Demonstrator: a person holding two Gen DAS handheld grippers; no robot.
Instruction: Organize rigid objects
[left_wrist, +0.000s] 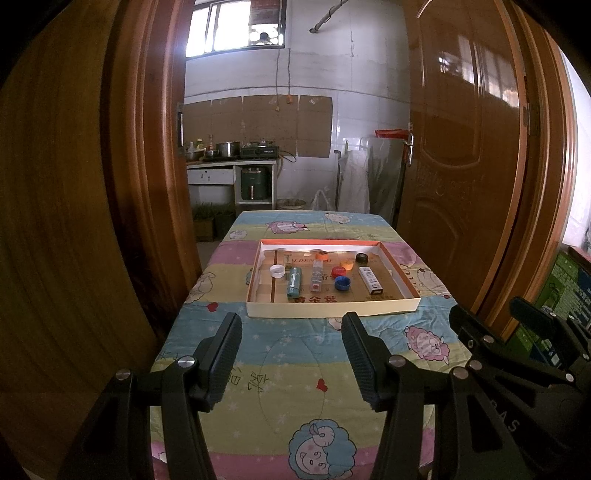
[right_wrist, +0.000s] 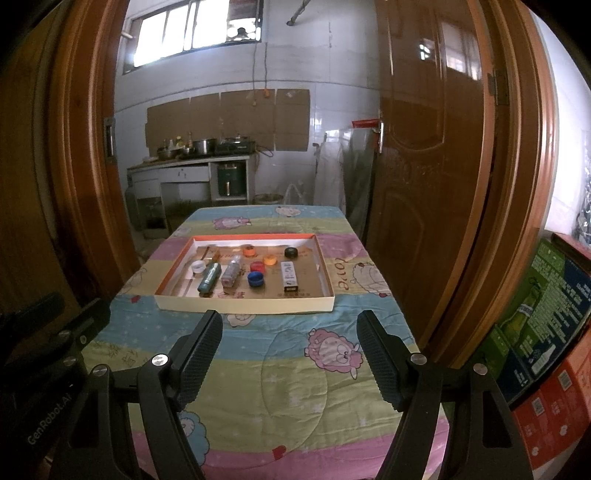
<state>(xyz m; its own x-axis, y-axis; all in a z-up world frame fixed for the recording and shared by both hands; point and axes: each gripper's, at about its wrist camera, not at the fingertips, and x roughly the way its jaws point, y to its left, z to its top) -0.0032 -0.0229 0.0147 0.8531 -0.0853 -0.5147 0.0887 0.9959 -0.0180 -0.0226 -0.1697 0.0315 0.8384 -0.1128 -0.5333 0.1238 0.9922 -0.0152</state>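
Observation:
A shallow cardboard tray (left_wrist: 325, 308) (right_wrist: 243, 305) lies mid-table on a cartoon-print cloth. Inside it lie a white cap (left_wrist: 277, 270) (right_wrist: 198, 266), a teal tube (left_wrist: 294, 282) (right_wrist: 208, 277), a clear tube (left_wrist: 316, 275) (right_wrist: 231, 273), red (left_wrist: 338, 271) (right_wrist: 256, 266), blue (left_wrist: 342, 283) (right_wrist: 256, 278), orange (left_wrist: 322, 254) (right_wrist: 248, 250) and black (left_wrist: 362, 257) (right_wrist: 291, 252) caps, and a white box (left_wrist: 371, 280) (right_wrist: 288, 276). My left gripper (left_wrist: 291, 356) hangs open over the cloth, short of the tray. My right gripper (right_wrist: 290, 350) is open too, nothing between its fingers.
The table (left_wrist: 295, 391) stands in a wooden doorway with door panels (left_wrist: 461, 155) (right_wrist: 424, 166) close on both sides. Printed cartons (right_wrist: 546, 325) are stacked at the right. A kitchen counter (left_wrist: 229, 162) with pots is behind.

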